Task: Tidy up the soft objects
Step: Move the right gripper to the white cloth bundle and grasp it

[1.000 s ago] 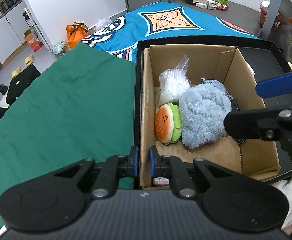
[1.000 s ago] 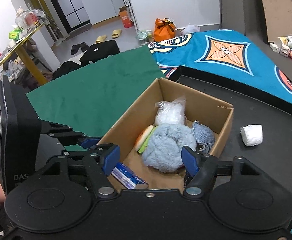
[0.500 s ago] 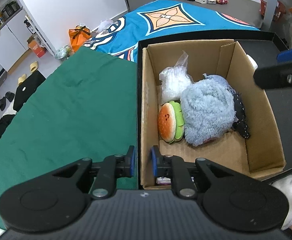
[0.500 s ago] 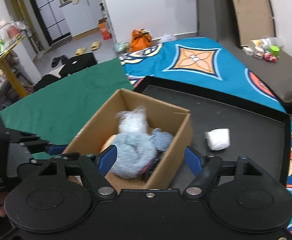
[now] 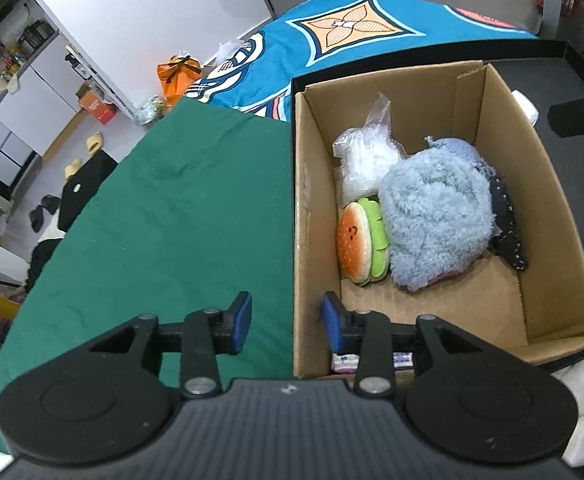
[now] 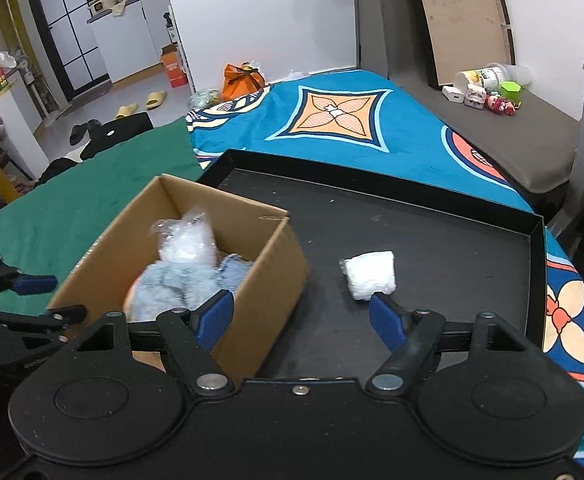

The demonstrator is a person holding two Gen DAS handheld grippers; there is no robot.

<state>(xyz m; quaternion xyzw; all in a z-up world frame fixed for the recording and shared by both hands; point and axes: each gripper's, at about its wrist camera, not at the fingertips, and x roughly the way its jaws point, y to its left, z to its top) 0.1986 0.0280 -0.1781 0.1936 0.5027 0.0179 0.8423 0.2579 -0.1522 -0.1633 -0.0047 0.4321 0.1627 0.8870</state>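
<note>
A cardboard box (image 5: 564, 216) (image 6: 268, 292) stands on a black tray (image 6: 452, 236). In it lie a fluffy blue plush (image 5: 436, 216), a burger plush (image 5: 362, 238), a clear plastic bag (image 5: 366, 160) and a tissue pack under my left fingers. My left gripper (image 5: 286, 322) is open and straddles the box's left wall near its front corner. My right gripper (image 6: 302, 314) is open and empty, above the tray beside the box. A white soft packet (image 6: 370, 274) lies on the tray just beyond its right finger.
A green cloth (image 5: 164, 220) covers the surface left of the box. A blue patterned blanket (image 6: 352, 128) lies behind the tray. The tray has a raised rim (image 6: 534, 272). Small toys and a cup (image 6: 484, 88) sit far back on a grey mat.
My left gripper has opened from nearly shut, around the box wall. My right gripper has swung right, away from over the box toward the white packet on the tray.
</note>
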